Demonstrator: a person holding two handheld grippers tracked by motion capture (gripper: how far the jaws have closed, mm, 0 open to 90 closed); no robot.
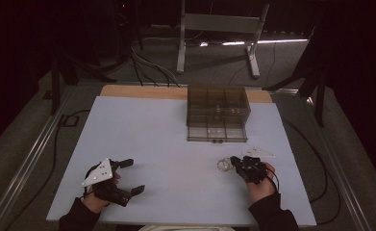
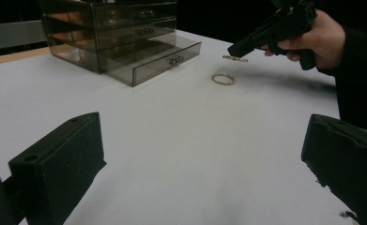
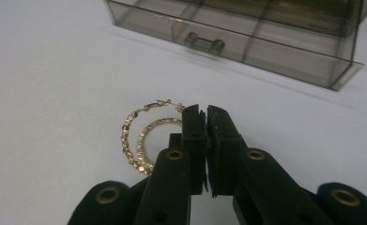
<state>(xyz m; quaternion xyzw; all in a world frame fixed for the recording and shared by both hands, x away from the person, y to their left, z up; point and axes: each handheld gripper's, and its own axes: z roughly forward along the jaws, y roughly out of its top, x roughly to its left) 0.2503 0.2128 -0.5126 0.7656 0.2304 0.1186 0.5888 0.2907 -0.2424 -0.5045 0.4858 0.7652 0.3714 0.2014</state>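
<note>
The right gripper (image 3: 205, 112) has its jaws clamped on a thin gold hoop earring (image 3: 132, 136), whose pinched rim is hidden; a second gold hoop (image 3: 155, 129) lies beneath on the white tabletop (image 3: 54, 70). Beyond stands a smoky drawer box (image 3: 265, 42). The left gripper (image 2: 200, 154) rests with its jaws apart.

The person is wearing dark sleeves (image 1: 272, 214) reaching the wrists. Each hand is carrying a black, blocky tool: the left tool (image 1: 127, 177) is bearing a grey three-cornered plate (image 1: 99, 173) dotted with screws, and the right tool (image 3: 204, 123) is showing brass-ringed holes (image 3: 174, 154) along its black arms, a thin cable (image 1: 275, 179) trailing behind.
</note>
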